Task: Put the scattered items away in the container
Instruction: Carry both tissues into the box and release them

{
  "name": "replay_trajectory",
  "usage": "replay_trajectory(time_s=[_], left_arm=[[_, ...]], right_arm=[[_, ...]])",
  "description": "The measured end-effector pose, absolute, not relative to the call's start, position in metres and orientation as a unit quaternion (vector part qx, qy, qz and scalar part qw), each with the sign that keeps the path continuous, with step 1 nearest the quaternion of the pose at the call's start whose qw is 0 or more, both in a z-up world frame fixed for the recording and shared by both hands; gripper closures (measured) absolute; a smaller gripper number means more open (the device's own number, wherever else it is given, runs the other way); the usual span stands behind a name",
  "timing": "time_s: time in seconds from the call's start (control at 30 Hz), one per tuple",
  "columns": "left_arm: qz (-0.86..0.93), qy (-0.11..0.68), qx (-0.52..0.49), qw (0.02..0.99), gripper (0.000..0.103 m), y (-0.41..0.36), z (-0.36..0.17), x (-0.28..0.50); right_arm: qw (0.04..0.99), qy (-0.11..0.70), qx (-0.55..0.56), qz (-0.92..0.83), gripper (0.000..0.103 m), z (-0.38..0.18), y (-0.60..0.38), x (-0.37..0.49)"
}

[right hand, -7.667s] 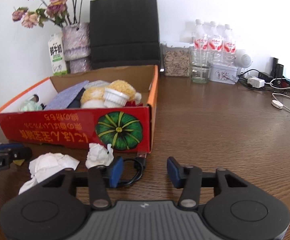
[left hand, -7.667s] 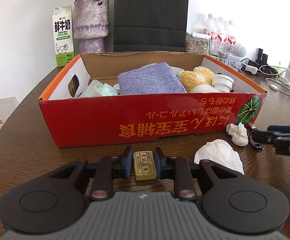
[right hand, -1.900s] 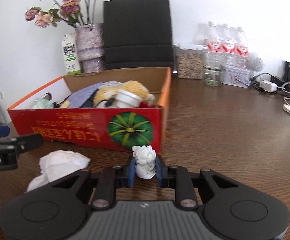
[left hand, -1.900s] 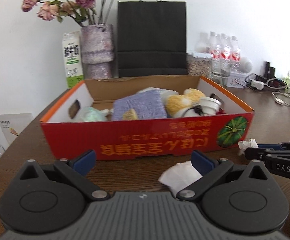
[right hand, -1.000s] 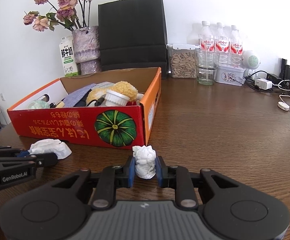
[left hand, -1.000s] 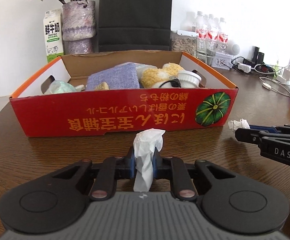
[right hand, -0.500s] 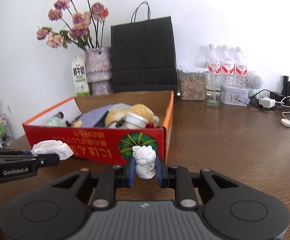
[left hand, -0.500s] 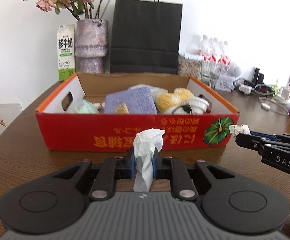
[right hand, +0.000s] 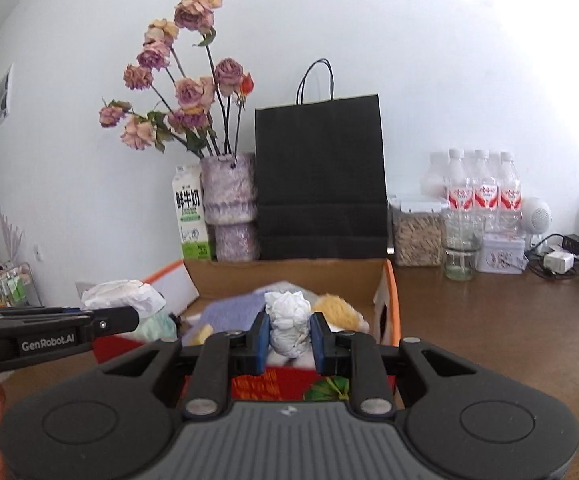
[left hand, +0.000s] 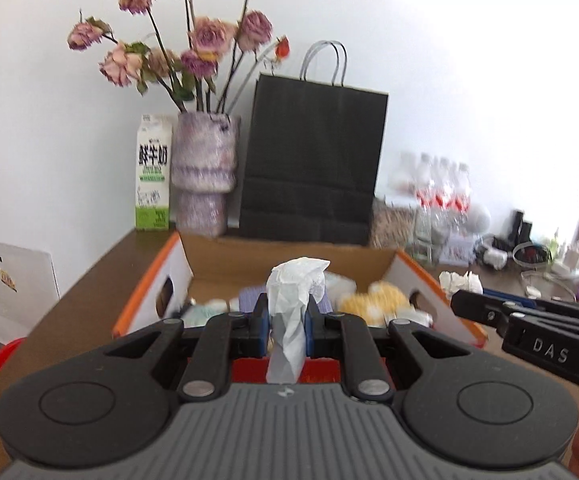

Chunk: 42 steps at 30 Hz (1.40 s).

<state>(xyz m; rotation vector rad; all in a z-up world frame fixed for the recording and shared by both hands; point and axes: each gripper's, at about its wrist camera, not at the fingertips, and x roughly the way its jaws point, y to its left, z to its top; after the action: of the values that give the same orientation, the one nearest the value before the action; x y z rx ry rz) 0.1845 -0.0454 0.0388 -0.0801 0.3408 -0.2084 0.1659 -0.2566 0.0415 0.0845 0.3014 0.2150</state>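
Note:
My left gripper (left hand: pixel 285 320) is shut on a white crumpled tissue (left hand: pixel 293 292) and holds it in the air over the near edge of the red cardboard box (left hand: pixel 149 300). My right gripper (right hand: pixel 288 336) is shut on a smaller white paper ball (right hand: pixel 289 318), also raised over the box's (right hand: pixel 389 292) near side. The box holds a blue-grey cloth (right hand: pixel 233 312), a yellow plush (right hand: pixel 335 310) and other items. The right gripper's paper ball shows in the left wrist view (left hand: pixel 459 280); the left gripper's tissue shows in the right wrist view (right hand: pixel 123 298).
Behind the box stand a milk carton (left hand: pixel 152 172), a vase of dried roses (left hand: pixel 205 172) and a black paper bag (left hand: pixel 309 160). At the right back are water bottles (right hand: pixel 477 192), a jar (right hand: pixel 415 232), a glass (right hand: pixel 459 256) and cables (right hand: pixel 569 256) on the wooden table (right hand: pixel 489 320).
Both grippers have risen from table height and moved forward toward the box, each still holding its tissue. The box now lies below the fingertips rather than in front of them.

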Motion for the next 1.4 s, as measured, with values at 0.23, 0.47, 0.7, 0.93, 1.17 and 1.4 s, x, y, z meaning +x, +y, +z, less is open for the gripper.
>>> replay_trajectory(time_s=[0.23,0.47,0.7,0.93,1.17,1.4], left_arm=[[-0.083,0.126,-0.056,0.987,0.087,-0.04,0.055,0.226],[-0.049,0.155,-0.048,0.985,0.087,-0.035,0.006,0.274],[-0.043,0.16,-0.049,0.985,0.087,-0.031,0.004,0.27],[-0.033,0.149,-0.028,0.988,0.078,-0.038,0.004,0.262],[0.016,0.064,-0.019,0.998,0.0,-0.038,0.018,0.234],[0.018,0.073,-0.02,0.997,0.0,-0.039,0.023,0.229]], right_arm=[[0.985,0.127,0.073,0.088,0.083,0.058,-0.239,0.215],[0.985,0.129,0.077,0.084,0.083,0.022,-0.224,0.249],[0.984,0.148,0.065,0.077,0.083,0.01,-0.221,0.25],[0.985,0.145,0.049,0.074,0.082,0.01,-0.216,0.244],[0.991,0.123,0.043,0.034,0.007,0.016,-0.223,0.234],[0.992,0.118,0.037,0.036,0.0,0.025,-0.222,0.225]])
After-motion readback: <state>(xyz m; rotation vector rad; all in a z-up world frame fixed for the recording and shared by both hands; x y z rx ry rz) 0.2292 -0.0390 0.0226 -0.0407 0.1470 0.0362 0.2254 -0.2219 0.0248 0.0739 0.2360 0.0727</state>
